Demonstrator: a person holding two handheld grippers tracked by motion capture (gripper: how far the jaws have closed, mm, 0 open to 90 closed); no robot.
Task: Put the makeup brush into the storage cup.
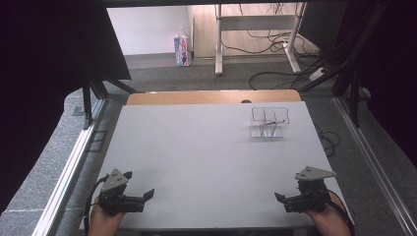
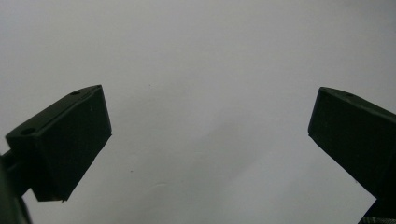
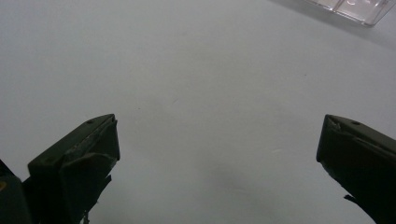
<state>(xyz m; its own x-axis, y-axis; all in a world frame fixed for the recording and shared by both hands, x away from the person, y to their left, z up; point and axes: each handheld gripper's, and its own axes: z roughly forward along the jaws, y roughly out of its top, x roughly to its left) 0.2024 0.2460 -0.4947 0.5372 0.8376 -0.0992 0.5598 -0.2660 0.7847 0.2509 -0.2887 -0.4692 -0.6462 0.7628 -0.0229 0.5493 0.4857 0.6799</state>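
Note:
A clear plastic box (image 1: 268, 123) split into compartments stands on the grey table (image 1: 196, 147) at the far right; its corner (image 3: 355, 7) also shows in the right gripper view. My left gripper (image 1: 139, 185) rests near the front left corner of the table, held by a hand. Its jaws (image 2: 210, 126) are wide apart over bare tabletop with nothing between them. My right gripper (image 1: 288, 192) sits near the front right corner, well short of the box. It (image 3: 217, 140) is open too, with nothing between its jaws.
A wooden strip (image 1: 211, 97) runs along the table's far edge. Metal rails (image 1: 74, 157) flank the table on both sides. Beyond it stand desk legs (image 1: 219, 44), loose cables (image 1: 275, 73) on the floor and a small carton (image 1: 182, 50).

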